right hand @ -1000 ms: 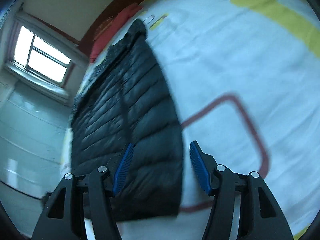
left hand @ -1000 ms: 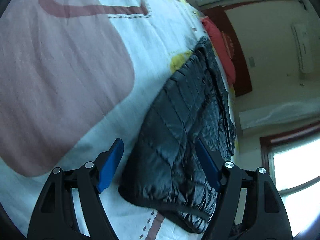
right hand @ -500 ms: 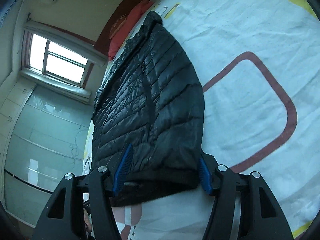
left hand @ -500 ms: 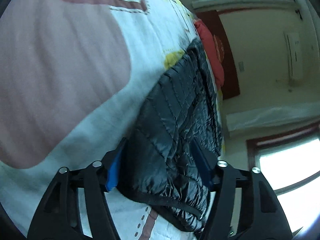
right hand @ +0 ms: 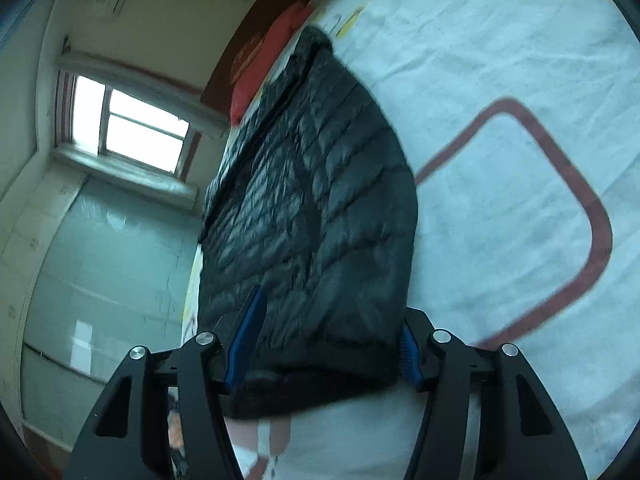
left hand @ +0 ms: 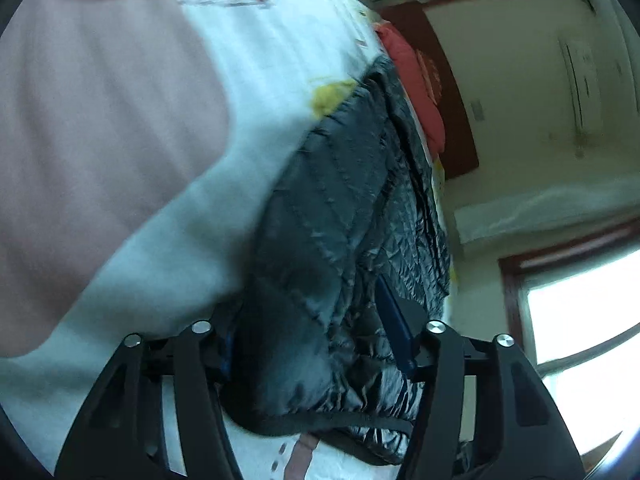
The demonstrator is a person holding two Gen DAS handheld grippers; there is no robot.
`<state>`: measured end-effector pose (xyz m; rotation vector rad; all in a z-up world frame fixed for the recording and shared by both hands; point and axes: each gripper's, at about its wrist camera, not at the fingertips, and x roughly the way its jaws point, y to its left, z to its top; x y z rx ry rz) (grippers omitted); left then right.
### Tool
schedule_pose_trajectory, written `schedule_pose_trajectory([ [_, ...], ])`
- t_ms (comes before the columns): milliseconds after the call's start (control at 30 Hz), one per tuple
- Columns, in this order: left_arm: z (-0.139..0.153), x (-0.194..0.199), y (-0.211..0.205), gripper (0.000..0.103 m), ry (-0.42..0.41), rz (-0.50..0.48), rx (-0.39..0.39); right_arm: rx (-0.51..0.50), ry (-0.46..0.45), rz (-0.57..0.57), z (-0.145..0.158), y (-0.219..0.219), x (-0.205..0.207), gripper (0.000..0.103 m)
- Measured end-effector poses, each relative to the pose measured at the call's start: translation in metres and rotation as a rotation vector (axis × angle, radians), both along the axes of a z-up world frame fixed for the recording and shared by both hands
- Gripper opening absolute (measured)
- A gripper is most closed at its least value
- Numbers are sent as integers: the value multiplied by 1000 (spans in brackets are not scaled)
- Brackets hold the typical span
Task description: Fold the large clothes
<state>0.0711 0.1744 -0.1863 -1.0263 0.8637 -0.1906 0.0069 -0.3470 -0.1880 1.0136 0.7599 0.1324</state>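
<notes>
A black quilted puffer jacket (left hand: 340, 216) lies lengthwise on a patterned bedsheet (left hand: 224, 52); it also shows in the right wrist view (right hand: 312, 200). My left gripper (left hand: 316, 340) is open, its blue-padded jaws standing on either side of the jacket's hem corner, the fabric bunched between them. My right gripper (right hand: 324, 340) is open too, its jaws straddling the other hem corner. The left pad of the left gripper is mostly hidden by the jacket.
A red pillow (left hand: 416, 72) lies at the bed's far end against a dark headboard (right hand: 256, 36). Windows (right hand: 128, 124) and walls surround the bed. The sheet (right hand: 520, 160) has brown outlines and pink and yellow patches.
Both grippers have moved forward onto the jacket's hem; the fabric now sits between the jaws of each. Both grippers' jaws have narrowed slightly around it.
</notes>
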Motion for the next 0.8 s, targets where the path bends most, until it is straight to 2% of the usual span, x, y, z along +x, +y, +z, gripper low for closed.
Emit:
schedule_pose_trajectory([
  [67, 7, 3, -11, 59, -12, -55, 62, -39, 11, 23, 1, 5, 5, 59],
  [100, 8, 4, -12, 55, -18, -63, 75, -61, 15, 38, 2, 7, 5, 56],
  [133, 7, 2, -11, 42, -18, -65, 85, -89, 28, 57, 3, 9, 6, 43],
  [167, 4, 0, -8, 35, -8, -58, 82, -96, 42, 65, 2, 9, 5, 37],
  [200, 1, -1, -5, 23, 0, -49, 73, -79, 43, 65, 0, 7, 4, 29],
  [233, -3, -3, 0, 19, 11, -36, 44, -54, 42, 63, -3, 5, 3, 23],
  [333, -4, -8, 7, 13, 0, -26, -16, 2, 13, 61, -2, 2, 0, 17],
  [467, 23, -13, 11, 10, -96, -39, -34, 32, -67, 76, 18, 3, -2, 15],
  [667, 74, -24, 12, 9, -232, -70, -82, 64, -205, 91, 67, 5, -10, 14],
  [800, 113, -37, 13, 8, -322, -79, -115, 68, -325, 98, 114, 2, -25, 14],
])
